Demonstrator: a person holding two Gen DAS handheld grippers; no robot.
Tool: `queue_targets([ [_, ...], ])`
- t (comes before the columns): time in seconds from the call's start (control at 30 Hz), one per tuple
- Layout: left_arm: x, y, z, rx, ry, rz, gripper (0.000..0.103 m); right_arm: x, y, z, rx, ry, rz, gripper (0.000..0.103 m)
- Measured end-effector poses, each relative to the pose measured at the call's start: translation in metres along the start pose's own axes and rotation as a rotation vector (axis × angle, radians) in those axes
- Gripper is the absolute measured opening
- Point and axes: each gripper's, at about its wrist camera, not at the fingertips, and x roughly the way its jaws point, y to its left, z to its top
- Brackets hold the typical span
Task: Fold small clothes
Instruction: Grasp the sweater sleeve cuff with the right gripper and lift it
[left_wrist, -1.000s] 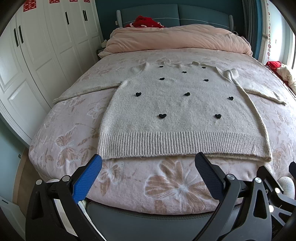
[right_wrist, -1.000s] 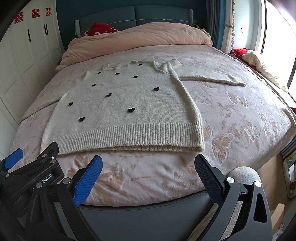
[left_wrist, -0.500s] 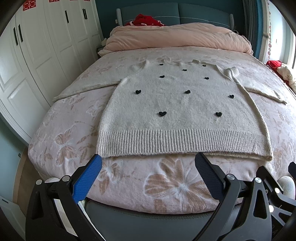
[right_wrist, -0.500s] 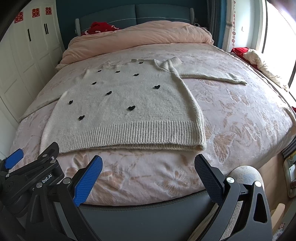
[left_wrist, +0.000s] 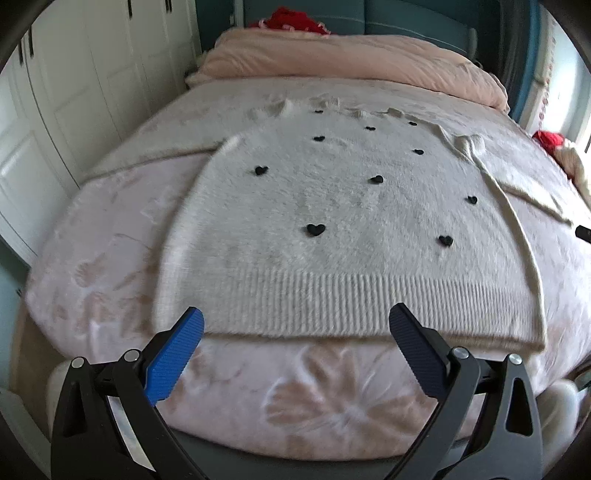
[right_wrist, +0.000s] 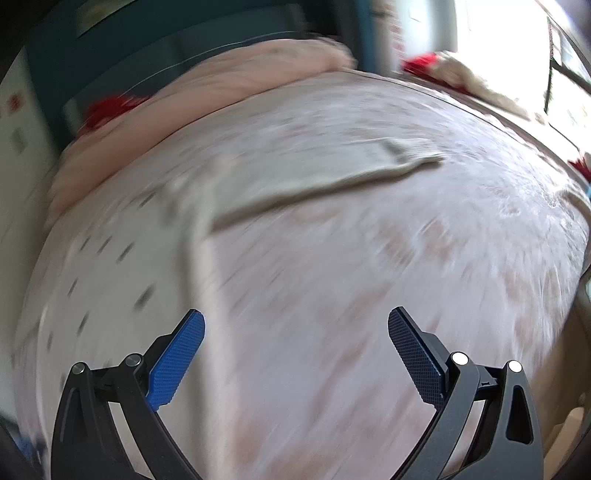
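Black tool (left_wrist: 295, 332) frames; blue ribbed pads (left_wrist: 173, 360).

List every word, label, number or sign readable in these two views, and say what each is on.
None can be read.
Wardrobe: small red marks on the doors, smeared by motion blur, illegible.
Sweater: black hearts only, no lettering.
Left tongs and right tongs: no print in view.
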Motion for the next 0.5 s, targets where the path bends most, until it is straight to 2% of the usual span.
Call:
queue_targets([
  [0.13,0.026,-0.003,0.014,-0.052,0.058,-0.032,0.098,0.068,-0.065,0.083,0.154,-0.002,-0.078,0.098],
  [0.23,0.038,-0.008,0.023,-0.066,0.051,-0.04,0.098,0.108,-0.093,0.125,0.216,-0.029,-0.084,0.098],
  [0.3,0.046,-0.013,0.029,-0.059,0.043,-0.041,0.098,0.133,-0.11,0.145,0.289,-0.035,-0.087,0.098],
  [0.43,0.062,-0.019,0.035,-0.038,0.06,-0.043,0.098,0.183,-0.139,0.173,0.438,0.014,-0.062,0.098],
  [0.47,0.067,-0.021,0.036,-0.033,0.067,-0.046,0.098,0.194,-0.144,0.175,0.469,0.026,-0.069,0.097],
  [0.5,0.071,-0.022,0.037,-0.025,0.073,-0.048,0.098,0.199,-0.147,0.175,0.492,0.025,-0.074,0.091],
])
